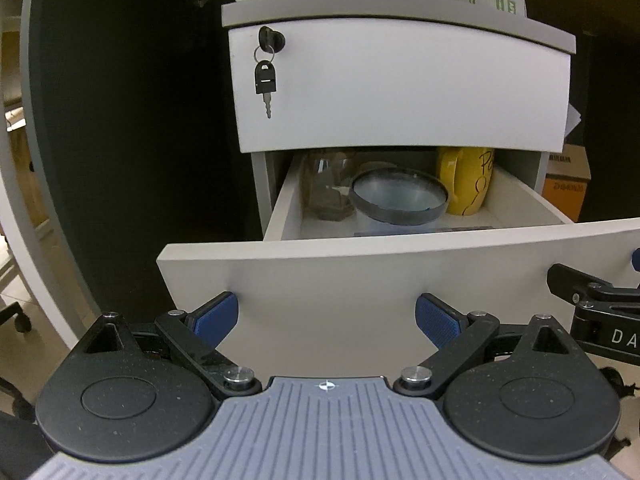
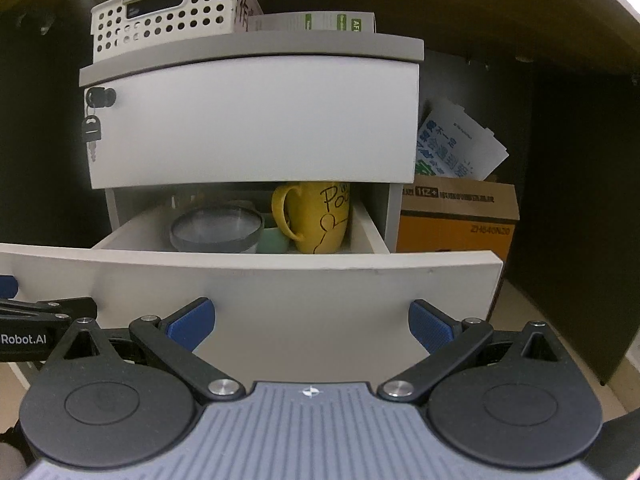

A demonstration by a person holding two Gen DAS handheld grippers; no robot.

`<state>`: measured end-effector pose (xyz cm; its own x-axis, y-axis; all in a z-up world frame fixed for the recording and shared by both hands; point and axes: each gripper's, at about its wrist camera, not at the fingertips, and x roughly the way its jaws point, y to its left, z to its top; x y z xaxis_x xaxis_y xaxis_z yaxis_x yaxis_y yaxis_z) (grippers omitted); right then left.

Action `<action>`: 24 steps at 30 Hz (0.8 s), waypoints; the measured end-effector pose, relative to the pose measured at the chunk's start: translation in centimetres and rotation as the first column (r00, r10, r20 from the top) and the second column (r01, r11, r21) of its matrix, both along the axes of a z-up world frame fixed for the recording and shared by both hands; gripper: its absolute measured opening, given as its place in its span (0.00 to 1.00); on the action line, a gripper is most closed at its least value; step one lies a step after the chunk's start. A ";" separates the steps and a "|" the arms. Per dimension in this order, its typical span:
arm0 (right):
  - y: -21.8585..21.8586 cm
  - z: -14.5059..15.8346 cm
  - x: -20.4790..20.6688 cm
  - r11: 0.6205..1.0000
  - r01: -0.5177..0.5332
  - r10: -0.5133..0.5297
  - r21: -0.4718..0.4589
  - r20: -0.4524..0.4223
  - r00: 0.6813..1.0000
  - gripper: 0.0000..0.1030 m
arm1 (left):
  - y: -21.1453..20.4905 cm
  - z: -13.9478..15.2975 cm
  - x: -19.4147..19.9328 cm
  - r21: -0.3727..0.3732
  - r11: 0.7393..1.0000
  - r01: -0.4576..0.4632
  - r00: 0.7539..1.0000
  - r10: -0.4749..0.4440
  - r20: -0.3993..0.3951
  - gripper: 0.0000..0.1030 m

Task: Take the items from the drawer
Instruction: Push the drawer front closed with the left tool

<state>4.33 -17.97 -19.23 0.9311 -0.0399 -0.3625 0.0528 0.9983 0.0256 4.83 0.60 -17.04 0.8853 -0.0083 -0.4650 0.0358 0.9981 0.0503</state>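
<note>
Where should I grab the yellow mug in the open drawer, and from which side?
Grip the yellow mug by its handle, probably from the front. The mug stands upright, its rim tucked under the closed upper drawer, so coming from above looks blocked.

The left gripper (image 1: 327, 316) is level, its two blue-padded fingers (image 1: 218, 314) spread wide apart with nothing between them. The right gripper (image 2: 312, 325) sits just beside it, likewise level, fingers (image 2: 430, 326) wide apart and empty.
</note>
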 end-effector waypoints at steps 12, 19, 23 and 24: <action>-1.4 -1.0 4.7 1.000 0.000 0.000 0.004 0.025 1.000 1.00 | -0.5 -0.8 2.2 -0.021 1.000 -0.002 1.000 0.002 0.023 0.95; -2.3 -1.6 7.5 1.000 -0.001 0.000 0.009 0.041 0.999 1.00 | -0.7 -1.0 4.9 -0.028 1.000 0.000 0.999 0.001 0.038 0.95; -2.8 -1.9 9.1 1.000 -0.001 0.000 0.012 0.050 0.999 1.00 | -0.6 -1.1 6.2 -0.040 0.999 0.002 0.999 0.000 0.046 0.94; -2.9 -2.0 9.5 1.000 -0.001 0.000 0.012 0.052 0.999 1.00 | -0.6 -1.1 6.5 -0.041 0.999 0.003 0.999 -0.001 0.048 0.94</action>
